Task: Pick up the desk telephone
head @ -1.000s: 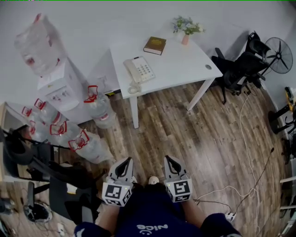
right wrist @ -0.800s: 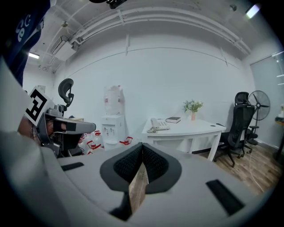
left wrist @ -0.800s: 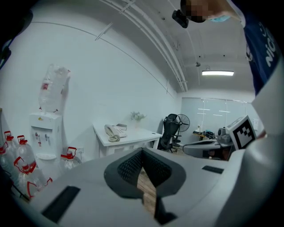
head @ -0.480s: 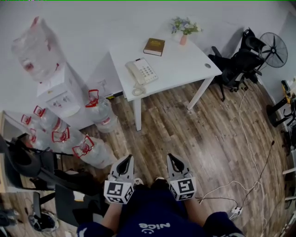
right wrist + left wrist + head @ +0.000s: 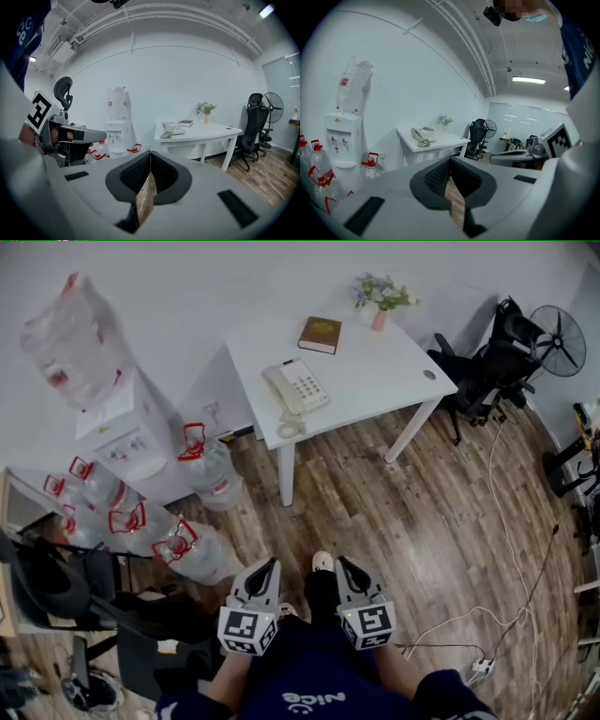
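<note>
— Head view: where's the desk telephone (image 5: 296, 388)?
— On the white worktop (image 5: 375, 371), near its left front corner. Long axis slants from back left to front right, handset along its left side, coiled cord at the near end.
— And the fingers (image 5: 437, 179)?
— Left gripper (image 5: 265, 570) and right gripper (image 5: 343, 565) are both clenched on nothing, well apart from it.

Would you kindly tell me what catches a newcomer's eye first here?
A white desk stands by the far wall, with the desk telephone near its left edge and a book and flower vase behind. Left of it, a water dispenser rises above red-capped water jugs. Nearest the camera, the left gripper and right gripper are shut and empty.
</note>
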### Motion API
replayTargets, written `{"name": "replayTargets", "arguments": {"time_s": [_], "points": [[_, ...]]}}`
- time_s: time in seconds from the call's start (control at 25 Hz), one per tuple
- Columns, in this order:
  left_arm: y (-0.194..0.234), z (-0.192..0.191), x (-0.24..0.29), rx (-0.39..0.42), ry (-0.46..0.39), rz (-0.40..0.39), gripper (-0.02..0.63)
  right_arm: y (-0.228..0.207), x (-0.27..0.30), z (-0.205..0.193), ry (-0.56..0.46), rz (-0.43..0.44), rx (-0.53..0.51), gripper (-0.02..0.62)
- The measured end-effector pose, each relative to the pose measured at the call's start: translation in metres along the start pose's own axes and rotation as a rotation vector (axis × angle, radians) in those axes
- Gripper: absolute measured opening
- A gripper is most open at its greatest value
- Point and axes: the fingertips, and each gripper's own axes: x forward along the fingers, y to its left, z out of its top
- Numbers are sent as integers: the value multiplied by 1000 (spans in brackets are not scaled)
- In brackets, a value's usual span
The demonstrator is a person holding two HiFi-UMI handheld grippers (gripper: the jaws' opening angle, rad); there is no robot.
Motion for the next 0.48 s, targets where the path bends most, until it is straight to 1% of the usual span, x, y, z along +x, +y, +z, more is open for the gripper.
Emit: {"name": "replayTargets", "arguments": {"time_s": [0.2,0.36,0.48], "points": [[7,8,26,-6,0,32,17,-24,32,5,8,27,-1,23],[26,21,54,-9,17,90,17,-46,73,25,1,60,-29,23],[37,38,78,1,6,127,17,-63,100,39,-3,107,-33,23]]}}
